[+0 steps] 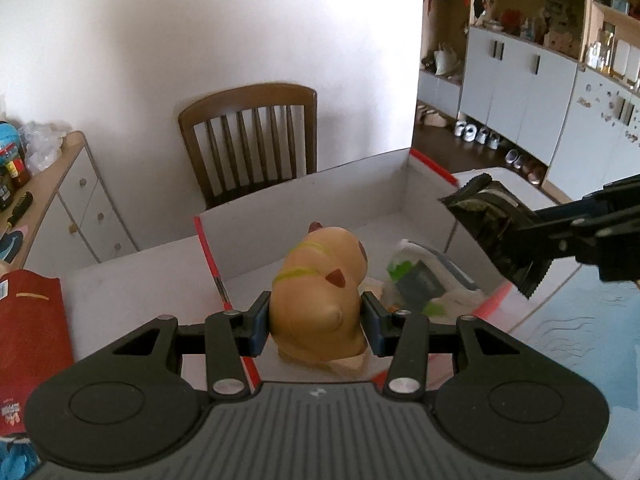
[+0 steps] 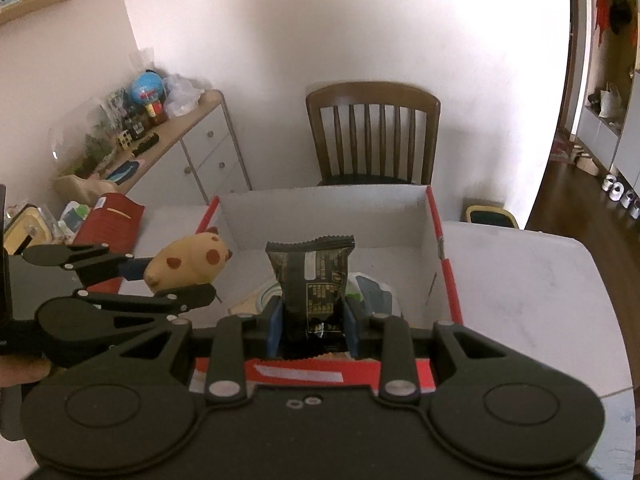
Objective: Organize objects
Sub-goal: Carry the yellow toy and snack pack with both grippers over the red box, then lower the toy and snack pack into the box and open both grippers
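Left wrist view: left gripper [image 1: 316, 322] clenched on one tan toy animal [image 1: 320, 292], blue pads pressed against its flanks, held over the near left part of the open white box [image 1: 304, 196]. Looks soft and rounded, probably squishy and light, so best gripped across the broad middle as now; likely to bulge or slip if squeezed near the tapered end. Lower in the box, one white and green packet [image 1: 424, 280]. At right, right gripper [image 1: 520, 236] clamped on one dark snack packet [image 1: 486, 216], raised above the box's right rim. One red pouch [image 1: 30, 328] flat on the table at far left. One wooden chair [image 1: 252, 136] behind.

Right wrist view: right gripper [image 2: 312, 326] closed on the snack packet [image 2: 312, 280], gripped low on the wrapper, upright over the box [image 2: 328, 216]. Thin crinkly film, light and probably slippery; contents possibly crushable, so a modest squeeze across the filled body judged safer than the crimped edge. Left gripper [image 2: 176, 280] holding the toy [image 2: 188, 264] above the left rim.
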### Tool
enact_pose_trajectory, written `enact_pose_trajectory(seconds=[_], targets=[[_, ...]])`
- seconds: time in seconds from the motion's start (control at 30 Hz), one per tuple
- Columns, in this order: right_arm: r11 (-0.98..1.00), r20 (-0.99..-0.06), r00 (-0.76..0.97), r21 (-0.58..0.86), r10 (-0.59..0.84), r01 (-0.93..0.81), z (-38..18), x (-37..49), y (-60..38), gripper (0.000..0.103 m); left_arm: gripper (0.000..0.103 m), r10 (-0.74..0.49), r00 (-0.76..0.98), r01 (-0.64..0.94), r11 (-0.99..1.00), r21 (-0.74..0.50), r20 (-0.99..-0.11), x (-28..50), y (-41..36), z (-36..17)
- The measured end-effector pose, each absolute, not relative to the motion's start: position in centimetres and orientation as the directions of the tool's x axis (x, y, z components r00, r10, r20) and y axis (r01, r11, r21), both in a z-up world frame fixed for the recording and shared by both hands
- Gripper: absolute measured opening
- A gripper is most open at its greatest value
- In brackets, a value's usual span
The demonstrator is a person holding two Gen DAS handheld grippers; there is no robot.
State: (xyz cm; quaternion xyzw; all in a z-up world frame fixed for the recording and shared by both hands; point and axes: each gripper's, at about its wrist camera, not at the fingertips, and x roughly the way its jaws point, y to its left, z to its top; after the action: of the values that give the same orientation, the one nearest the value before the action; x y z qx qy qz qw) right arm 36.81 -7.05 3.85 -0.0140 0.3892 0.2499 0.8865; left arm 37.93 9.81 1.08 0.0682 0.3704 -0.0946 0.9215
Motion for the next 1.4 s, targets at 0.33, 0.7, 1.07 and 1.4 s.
enact_pose_trajectory(seconds=[0.33,0.7,1.07,1.4], targets=[[0.886,-0.756,0.527,0.147,0.388,-0.440,0.3,40.3,-4.6,0.030,0.046,-0.107,0.654,0.250,0.965,0.081,-0.749,42.7,8.6,-1.3],[0.877,-0.811,0.458,0.131,0.362,-0.461,-3.3,41.5,-2.9,0.030,0.046,-0.094,0.606,0.269,0.959,0.092,-0.790,46.2,7.8,-3.6],[0.879,-0.837,0.427,0.124,0.342,-0.461,-5.2,42.0,-2.2,0.030,0.046,-0.088,0.550,0.271,0.959,0.078,-0.831,47.7,7.5,-5.7],[0.883,-0.828,0.438,0.134,0.349,-0.450,-4.7,41.7,-2.6,0.032,0.054,-0.072,0.545,0.255,0.963,0.083,-0.835,47.6,7.3,-5.9]])
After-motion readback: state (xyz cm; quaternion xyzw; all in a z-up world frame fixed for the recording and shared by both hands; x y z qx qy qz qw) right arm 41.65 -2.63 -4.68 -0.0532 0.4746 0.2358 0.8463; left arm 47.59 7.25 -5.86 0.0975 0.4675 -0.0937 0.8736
